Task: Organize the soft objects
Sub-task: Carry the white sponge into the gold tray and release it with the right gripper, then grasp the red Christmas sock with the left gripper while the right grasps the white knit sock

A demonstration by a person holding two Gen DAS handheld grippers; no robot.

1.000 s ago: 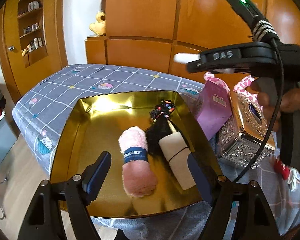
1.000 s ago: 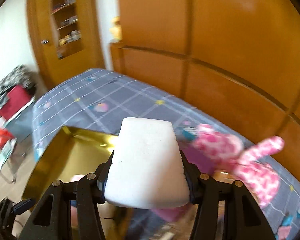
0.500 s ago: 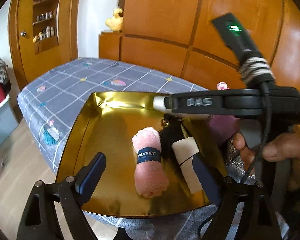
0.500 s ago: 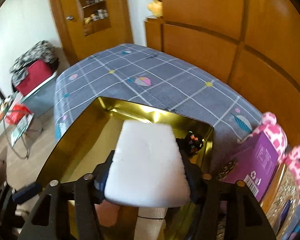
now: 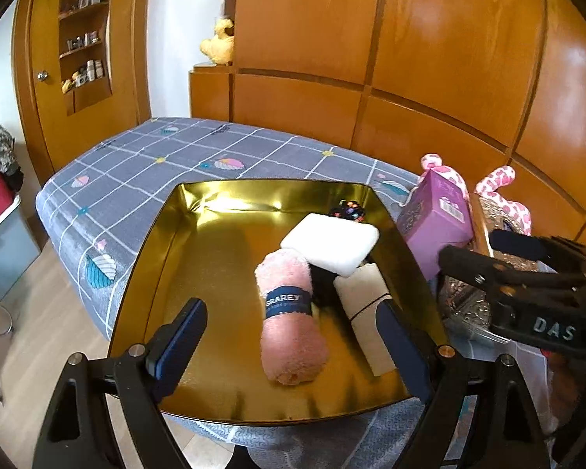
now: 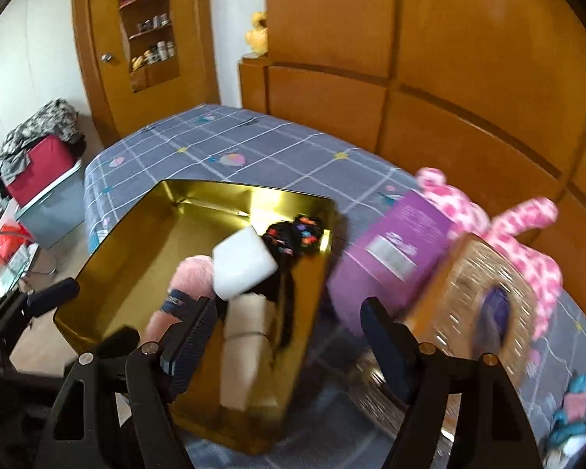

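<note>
On the bed point(image 5: 144, 156), inside the gold tray point(image 5: 164, 234), lies the sponge point(image 5: 330, 242): a white, matte rounded slab, thick and soft-edged, tilted with one end propped on the towel point(image 5: 289, 312) and the other over the cream roll point(image 5: 367, 312). From my right camera the sponge point(image 6: 244, 265) shows as a pale wedge, blurred. The towel is a pink fluffy roll, banded in navy with pale lettering. The cream roll is smooth and flat-sided, tied with a thin dark cord. Dark hair-like strands lie between them, and a black beaded piece point(image 5: 347, 209) with coloured dots sits at the tray's far corner. The tray is shiny metal, mirror-like, with upright walls and rounded corners.

My left gripper point(image 5: 293, 336) hangs over the tray's near edge, jaws spread wide and grasping nothing. My right gripper point(image 6: 289, 340) is just beside the tray's right wall, jaws likewise released and empty.

Right of the tray stand a purple box point(image 5: 435, 221), an embossed silver casket point(image 6: 468, 297), and a pink spotted plush point(image 6: 519, 242). The bedcover is grey with white grid lines.
</note>
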